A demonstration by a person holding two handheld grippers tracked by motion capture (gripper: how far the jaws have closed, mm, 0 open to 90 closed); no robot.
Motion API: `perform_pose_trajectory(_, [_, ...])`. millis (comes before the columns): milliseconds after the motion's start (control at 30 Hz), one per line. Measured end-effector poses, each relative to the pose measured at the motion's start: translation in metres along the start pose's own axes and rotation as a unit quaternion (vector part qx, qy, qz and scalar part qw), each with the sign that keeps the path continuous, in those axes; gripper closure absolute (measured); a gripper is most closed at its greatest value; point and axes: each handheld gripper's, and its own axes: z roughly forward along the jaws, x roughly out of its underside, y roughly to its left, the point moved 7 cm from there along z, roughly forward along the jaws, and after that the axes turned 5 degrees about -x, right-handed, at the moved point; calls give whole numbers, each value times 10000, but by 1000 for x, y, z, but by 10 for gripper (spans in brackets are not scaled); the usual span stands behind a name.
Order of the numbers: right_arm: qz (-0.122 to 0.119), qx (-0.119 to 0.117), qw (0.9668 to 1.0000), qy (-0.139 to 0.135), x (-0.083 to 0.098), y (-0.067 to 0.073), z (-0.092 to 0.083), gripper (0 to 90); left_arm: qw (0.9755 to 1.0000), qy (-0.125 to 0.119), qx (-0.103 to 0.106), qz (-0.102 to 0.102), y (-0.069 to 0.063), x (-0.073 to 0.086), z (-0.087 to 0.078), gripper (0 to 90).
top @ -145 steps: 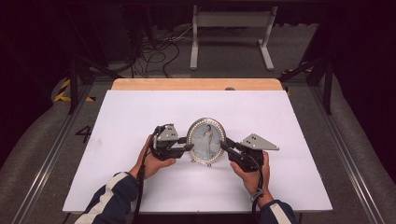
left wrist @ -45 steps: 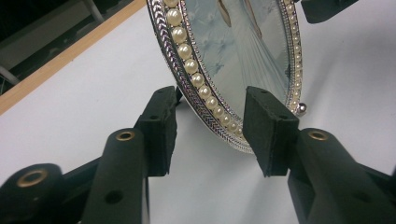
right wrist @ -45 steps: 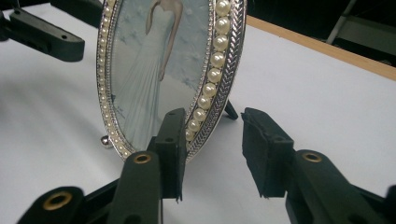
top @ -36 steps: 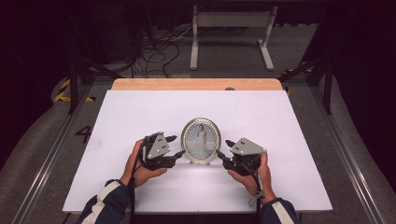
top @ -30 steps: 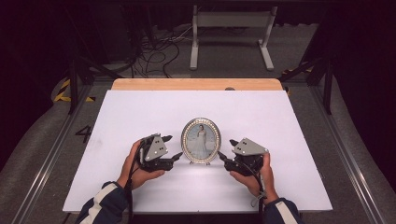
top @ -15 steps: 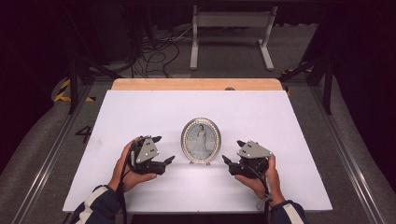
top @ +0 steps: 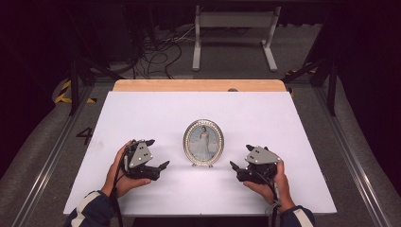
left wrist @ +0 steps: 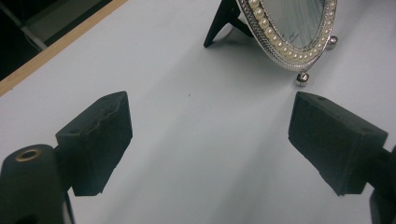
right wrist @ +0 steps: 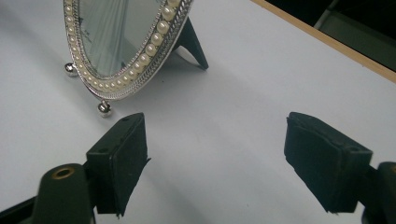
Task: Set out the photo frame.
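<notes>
The oval picture frame (top: 203, 142) now stands upright on its own near the middle of the white table (top: 142, 109), propped on its black easel leg and small ball feet, with nothing touching it. A few seconds ago both tongs were pressed to its sides; since then they have let go and drawn back toward the person's edge of the table. The left tongs (top: 157, 153) sit at about 8 o'clock from the frame, the right tongs (top: 240, 159) at about 4 o'clock, each clear of it with bare table between. Both have just been opening and now stand spread wide with nothing between the pads, as the left gripper view (left wrist: 95, 140) and the right gripper view (right wrist: 119, 161) show: in each, the frame's pearl-beaded rim lies ahead of the pads and off to one side. With the frame steady and facing the person, the work of setting it up looks finished, and the withdrawal reads as the closing move rather than a regrasp.
</notes>
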Motion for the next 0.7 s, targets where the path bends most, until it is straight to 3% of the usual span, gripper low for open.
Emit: perform_pose_trajectory(700, [196, 214, 9996, -13, 26, -19, -27, 198, 9996, 100, -179, -184, 19, 30, -27, 109])
